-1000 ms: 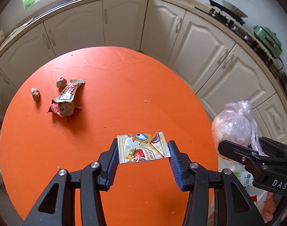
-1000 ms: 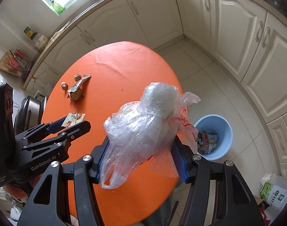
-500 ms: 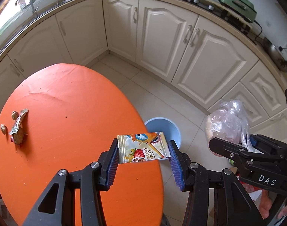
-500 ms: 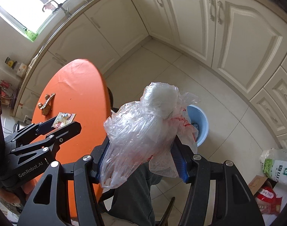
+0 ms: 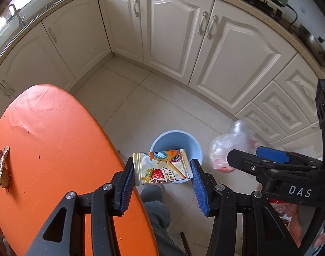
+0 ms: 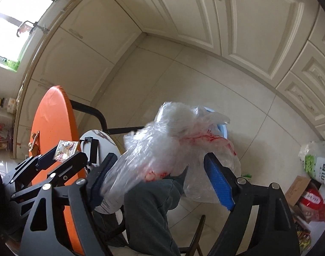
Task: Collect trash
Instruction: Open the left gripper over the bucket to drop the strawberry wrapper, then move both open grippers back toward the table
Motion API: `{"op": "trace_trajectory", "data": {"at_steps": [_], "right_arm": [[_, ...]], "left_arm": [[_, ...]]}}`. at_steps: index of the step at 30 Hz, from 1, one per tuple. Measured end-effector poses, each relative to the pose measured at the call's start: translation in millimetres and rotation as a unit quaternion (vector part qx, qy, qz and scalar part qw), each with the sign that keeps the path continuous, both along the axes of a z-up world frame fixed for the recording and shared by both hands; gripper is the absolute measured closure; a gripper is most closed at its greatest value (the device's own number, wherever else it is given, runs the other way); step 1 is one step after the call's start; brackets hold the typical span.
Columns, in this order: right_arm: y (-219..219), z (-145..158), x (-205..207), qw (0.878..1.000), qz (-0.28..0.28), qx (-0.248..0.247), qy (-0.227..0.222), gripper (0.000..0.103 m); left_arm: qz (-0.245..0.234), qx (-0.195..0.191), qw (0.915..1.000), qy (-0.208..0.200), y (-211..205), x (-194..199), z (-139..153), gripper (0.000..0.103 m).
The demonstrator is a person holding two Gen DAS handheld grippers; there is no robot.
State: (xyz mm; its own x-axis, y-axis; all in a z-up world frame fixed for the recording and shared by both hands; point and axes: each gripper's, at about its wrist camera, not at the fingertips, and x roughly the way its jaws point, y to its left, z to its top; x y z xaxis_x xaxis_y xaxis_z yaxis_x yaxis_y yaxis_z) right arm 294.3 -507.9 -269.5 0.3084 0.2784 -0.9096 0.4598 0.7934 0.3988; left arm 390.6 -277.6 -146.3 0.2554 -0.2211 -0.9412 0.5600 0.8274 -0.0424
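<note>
My left gripper (image 5: 161,166) is shut on a shiny fruit-jelly wrapper (image 5: 160,171), held flat between the blue pads just in front of a blue bin (image 5: 174,131) on the floor. In the right wrist view the same wrapper (image 6: 65,149) shows at lower left. My right gripper (image 6: 159,157) has its jaws opening. A crumpled clear plastic bag (image 6: 179,132) with red print sits loose and blurred between them, above the bin (image 6: 223,128). The right pad stands clear of the bag. On the orange table (image 5: 45,149) lie a wrapper and nutshells (image 5: 2,166).
Cream cabinets ring the tiled floor. A person's leg in grey trousers (image 5: 156,209) is under the grippers, beside a white stool (image 6: 102,140). Bags and a cardboard box (image 6: 318,170) lie on the floor at the right.
Both grippers swung off the table to above the floor at the blue bin and sank. The right jaws spread apart and the plastic bag came loose. The left grip is unchanged.
</note>
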Motion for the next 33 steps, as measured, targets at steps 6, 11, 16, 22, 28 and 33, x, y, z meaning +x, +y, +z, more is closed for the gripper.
{"op": "trace_trajectory", "data": {"at_steps": [6, 11, 16, 22, 28, 33], "right_arm": [[-16.8, -10.7, -3.1, 1.0, -0.015, 0.007, 0.008, 0.015], [-27.8, -20.9, -15.9, 0.999, -0.03, 0.006, 0.028, 0.015], [-38.7, -24.2, -26.5, 0.998, -0.045, -0.006, 0.046, 0.015], [-50.1, -26.1, -38.3, 0.996, -0.062, -0.018, 0.055, 0.015], [-48.1, -27.3, -42.5, 0.996, -0.059, -0.023, 0.063, 0.015], [-36.0, -19.2, -46.8, 0.996, -0.049, -0.028, 0.064, 0.015]], "left_arm": [[0.001, 0.007, 0.9999, 0.01, -20.3, 9.6, -16.7, 0.057], [-0.018, 0.008, 0.9996, 0.018, -45.0, 14.4, -29.9, 0.056], [-0.032, 0.016, 0.9993, 0.004, -61.0, 10.3, -32.0, 0.029], [-0.037, 0.037, 0.9986, 0.009, -72.0, 3.1, -40.2, 0.029], [-0.032, 0.048, 0.9983, 0.001, -74.9, -0.4, -40.5, 0.029], [-0.037, 0.046, 0.9982, 0.003, -66.7, -10.1, -31.3, 0.029]]}}
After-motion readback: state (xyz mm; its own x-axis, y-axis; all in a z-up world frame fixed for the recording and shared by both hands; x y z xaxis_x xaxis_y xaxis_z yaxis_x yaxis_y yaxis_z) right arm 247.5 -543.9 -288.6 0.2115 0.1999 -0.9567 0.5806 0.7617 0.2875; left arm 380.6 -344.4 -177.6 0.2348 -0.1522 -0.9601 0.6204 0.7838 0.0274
